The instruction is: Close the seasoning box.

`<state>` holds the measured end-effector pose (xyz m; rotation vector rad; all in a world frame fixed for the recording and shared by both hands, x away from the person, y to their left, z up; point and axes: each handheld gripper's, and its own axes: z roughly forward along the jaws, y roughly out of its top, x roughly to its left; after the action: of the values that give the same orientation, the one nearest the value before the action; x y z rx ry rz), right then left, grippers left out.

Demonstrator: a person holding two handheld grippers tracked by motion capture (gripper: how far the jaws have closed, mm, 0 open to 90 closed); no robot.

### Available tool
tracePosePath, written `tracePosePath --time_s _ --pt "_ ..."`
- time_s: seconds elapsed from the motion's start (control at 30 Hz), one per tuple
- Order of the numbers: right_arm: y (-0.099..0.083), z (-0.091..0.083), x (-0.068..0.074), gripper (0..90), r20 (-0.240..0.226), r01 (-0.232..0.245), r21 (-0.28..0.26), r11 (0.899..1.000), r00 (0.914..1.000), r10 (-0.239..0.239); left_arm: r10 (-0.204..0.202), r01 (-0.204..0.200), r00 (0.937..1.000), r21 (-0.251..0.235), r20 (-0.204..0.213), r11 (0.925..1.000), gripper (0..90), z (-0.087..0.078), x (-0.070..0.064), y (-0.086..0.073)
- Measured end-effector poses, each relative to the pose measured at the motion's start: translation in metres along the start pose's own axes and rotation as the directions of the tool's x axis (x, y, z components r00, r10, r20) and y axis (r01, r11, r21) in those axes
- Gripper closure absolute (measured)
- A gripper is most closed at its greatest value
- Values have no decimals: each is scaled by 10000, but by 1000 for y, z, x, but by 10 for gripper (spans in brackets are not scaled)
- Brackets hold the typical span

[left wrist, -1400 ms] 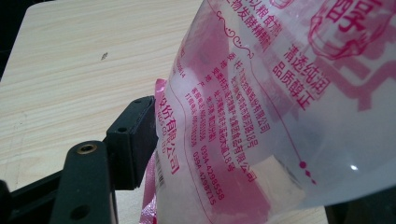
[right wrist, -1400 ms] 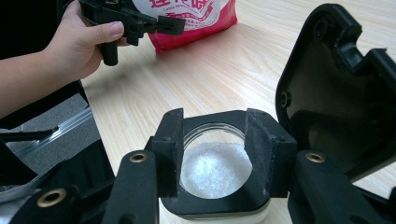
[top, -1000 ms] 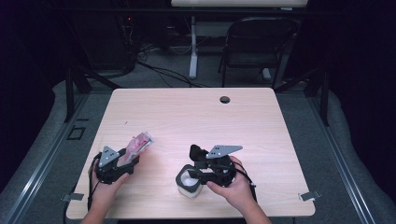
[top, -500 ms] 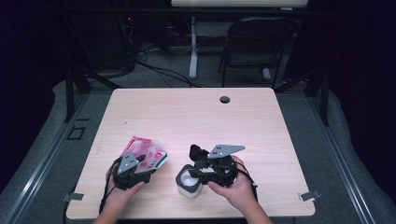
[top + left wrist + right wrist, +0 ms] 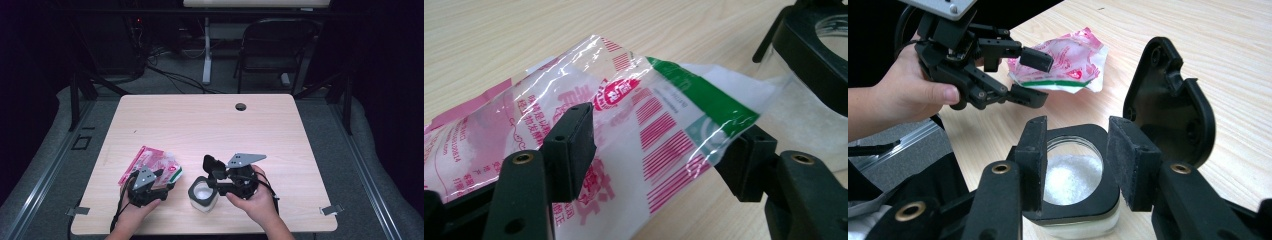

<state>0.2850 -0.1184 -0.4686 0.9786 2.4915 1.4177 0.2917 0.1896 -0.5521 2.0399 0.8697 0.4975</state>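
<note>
Jaws on the left gripper (image 5: 159,178) stand spread around the crinkly pink-and-white plastic sachet with a green band (image 5: 150,164), one pad above the film and one below, not visibly pinching it. Since a second ago that hand has swung from the lower left of the high view toward the centre, bringing the sachet just beside the square clear jar with a black collar (image 5: 202,193). On the right gripper (image 5: 214,176), the jaws are parted over the jar's mouth, nothing between them, with its hinged black lid (image 5: 1168,100) flipped up. White granules (image 5: 1071,175) already lie inside. Pouring looks imminent.
</note>
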Motion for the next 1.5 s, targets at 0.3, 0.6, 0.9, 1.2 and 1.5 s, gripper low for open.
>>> tracePosePath --time_s 0.3,0.6,0.9,1.2,1.5 --pt "4 -15 0 646 147 -49 -297 9995 9999 53 -312 307 9994 261 169 9992 380 -8 -7 2" --pt "5 -25 -8 648 505 -199 -344 9992 9985 216 -472 472 9973 8 559 9989 408 -16 -10 1" --pt "2 -29 -16 635 950 -395 -405 9984 9945 432 -542 554 9954 -137 788 9984 426 -19 -9 0" --pt "-3 -26 -30 573 1448 -867 -412 9954 9852 918 -516 541 9950 -271 852 9982 421 -21 -13 2" --pt "-7 -14 -36 563 1247 -920 -168 9956 9878 934 -459 485 9955 -296 826 9984 424 -23 -14 2"
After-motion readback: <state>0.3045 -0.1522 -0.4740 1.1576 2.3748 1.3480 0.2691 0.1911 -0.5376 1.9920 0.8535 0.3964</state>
